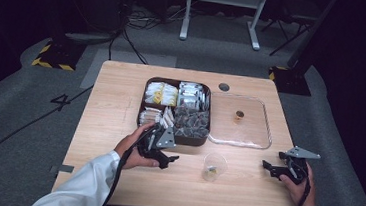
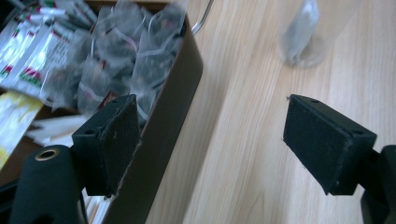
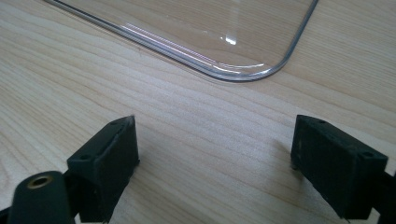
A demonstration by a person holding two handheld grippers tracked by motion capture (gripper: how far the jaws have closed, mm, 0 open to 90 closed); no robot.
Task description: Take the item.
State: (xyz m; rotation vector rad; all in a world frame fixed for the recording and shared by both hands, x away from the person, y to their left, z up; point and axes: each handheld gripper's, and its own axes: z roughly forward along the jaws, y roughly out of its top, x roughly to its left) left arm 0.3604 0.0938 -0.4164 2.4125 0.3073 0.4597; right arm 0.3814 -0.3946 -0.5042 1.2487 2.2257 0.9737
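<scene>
Left tool (image 1: 168,158), jaws wide and empty, nears a clear plastic cup (image 1: 214,166) holding a teabag; light, easily crushed, best gripped gently mid-wall.

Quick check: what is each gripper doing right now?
Left gripper: open, holding nothing, beside the tray.
Right gripper: open, holding nothing, over the table.

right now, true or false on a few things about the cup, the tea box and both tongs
1. The left tongs hold a tea bag. False: the jaws stand open with nothing between them.
2. The clear cup has a tea bag inside. True.
3. The clear lid sits on the brown box. False: it lies on the table to the box's right.
4. The right tongs are open above bare wood. True.
</scene>
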